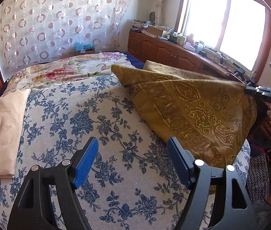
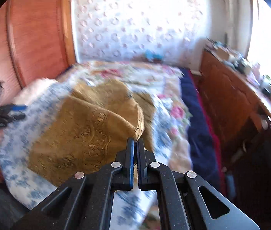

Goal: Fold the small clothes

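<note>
A mustard-yellow patterned cloth (image 1: 193, 107) lies on the blue-flowered bed cover, its right corner lifted off the bed. My right gripper (image 2: 135, 140) is shut on that raised corner of the cloth (image 2: 89, 126), and the fabric hangs from its blue pads in a fold. In the left wrist view the right gripper (image 1: 250, 91) shows at the far right edge, pinching the cloth's tip. My left gripper (image 1: 132, 143) stands open low over the bed cover, just left of the cloth's near edge, with nothing between its fingers. It appears at the left edge of the blurred right wrist view as the left gripper (image 2: 18, 111).
A pale pink folded pillow (image 1: 1, 130) lies at the bed's left side. A flowered quilt (image 1: 68, 71) covers the far part of the bed. A wooden cabinet (image 1: 166, 51) crowded with small items runs along the right under the window. A wooden headboard (image 2: 36, 34) stands at the left.
</note>
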